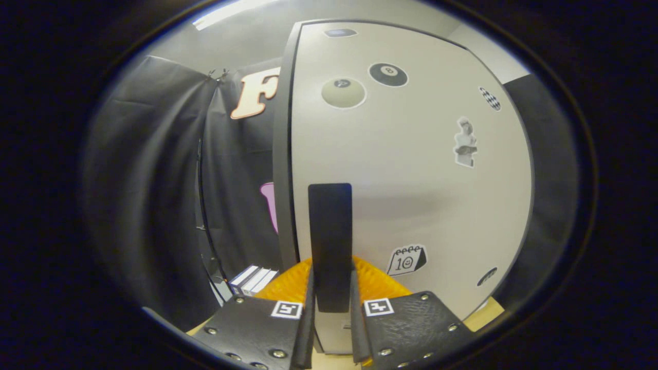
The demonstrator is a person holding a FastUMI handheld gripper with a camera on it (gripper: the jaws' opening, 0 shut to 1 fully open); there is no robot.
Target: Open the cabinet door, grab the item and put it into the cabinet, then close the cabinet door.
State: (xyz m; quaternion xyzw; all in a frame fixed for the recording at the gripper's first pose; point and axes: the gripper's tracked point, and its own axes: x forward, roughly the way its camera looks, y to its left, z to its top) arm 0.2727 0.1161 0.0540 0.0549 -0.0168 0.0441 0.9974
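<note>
A white cabinet door with several stickers stands right in front of me. Its black upright handle runs down between my two fingers. My gripper is shut on this handle, one finger pressing on each side of it. The door's left edge looks dark grey; I cannot tell whether the door is ajar. Several white-and-blue boxes lie low to the left of the door, beside my left finger.
Black booth cloth hangs to the left of the cabinet and behind it on the right. A strip of light wooden tabletop shows below the door at the right.
</note>
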